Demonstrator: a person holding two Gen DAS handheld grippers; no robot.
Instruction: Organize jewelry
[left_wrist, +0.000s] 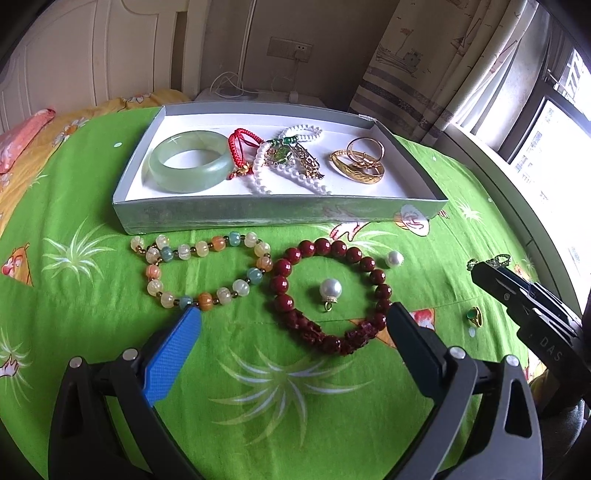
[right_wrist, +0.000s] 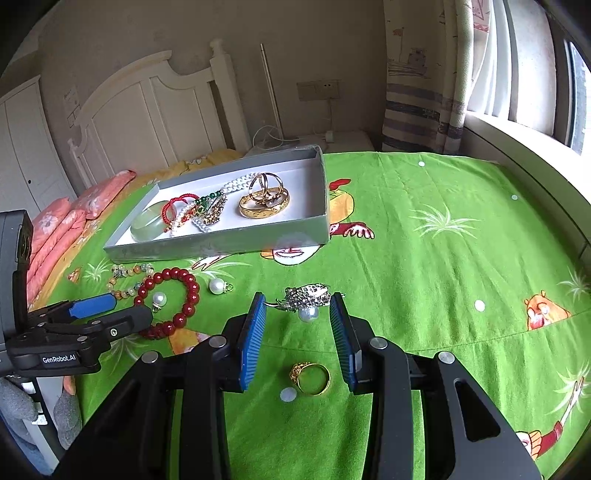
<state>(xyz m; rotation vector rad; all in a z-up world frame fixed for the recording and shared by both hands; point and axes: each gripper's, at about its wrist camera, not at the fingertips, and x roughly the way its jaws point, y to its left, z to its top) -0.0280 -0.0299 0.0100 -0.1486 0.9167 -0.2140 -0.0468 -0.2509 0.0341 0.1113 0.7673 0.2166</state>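
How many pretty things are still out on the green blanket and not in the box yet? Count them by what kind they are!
Bead bracelets: 2, pastel bracelet and red bracelet
Loose pearl drops: 2, first pearl and second pearl
Gold ring: 1
Sparkly brooch: 1
Total: 6

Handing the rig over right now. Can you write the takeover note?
Left gripper: open, empty, over the red bead bracelet.
Right gripper: closed on the silver pearl brooch, apparently gripped, low over the green cloth.
Done: jade bangle, red cord, pearl strand and gold bangles lie in the grey box.
Left: brooch, red bracelet, pastel bead bracelet, two pearl pendants and the gold ring, all outside the box.
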